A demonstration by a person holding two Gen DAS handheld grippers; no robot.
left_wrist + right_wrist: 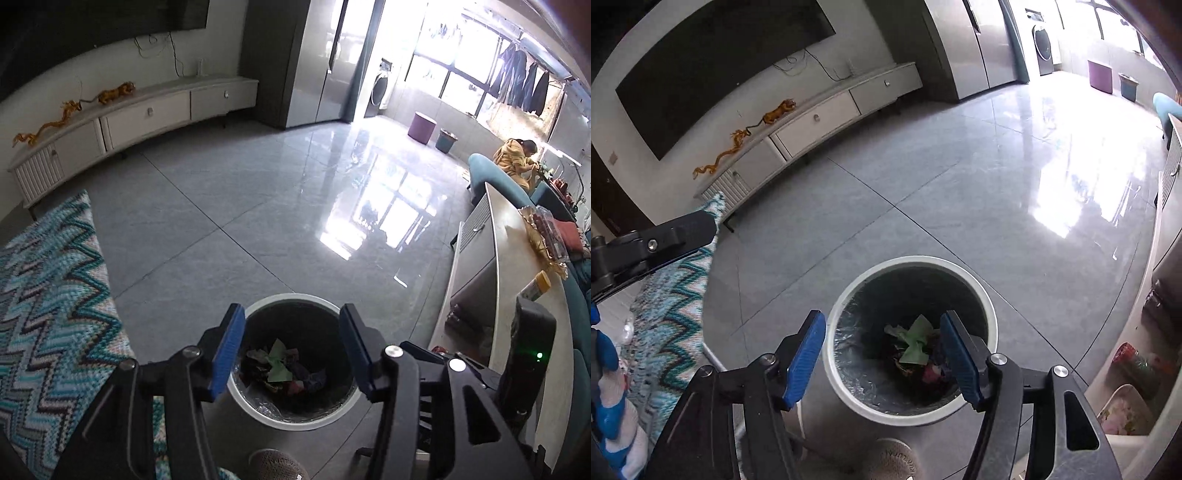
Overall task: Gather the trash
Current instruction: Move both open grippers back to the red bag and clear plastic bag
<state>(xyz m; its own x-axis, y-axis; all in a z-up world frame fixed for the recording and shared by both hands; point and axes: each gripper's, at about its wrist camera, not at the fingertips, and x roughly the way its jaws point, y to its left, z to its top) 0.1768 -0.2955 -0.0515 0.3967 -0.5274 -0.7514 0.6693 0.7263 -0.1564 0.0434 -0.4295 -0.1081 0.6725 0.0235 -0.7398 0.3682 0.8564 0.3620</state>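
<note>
A round trash bin with a white rim and a dark liner stands on the grey tiled floor. Crumpled trash lies at its bottom, a pale green paper on top. My left gripper hovers over the bin's mouth, open, with nothing between its blue pads. In the right wrist view the same bin holds the trash, and my right gripper is open and empty above it. A black finger of the left gripper reaches in from the left.
A zigzag blue rug lies left of the bin. A low table with packets stands to the right. A white TV cabinet lines the far wall. A slipper sits just below the bin. A person sits far right.
</note>
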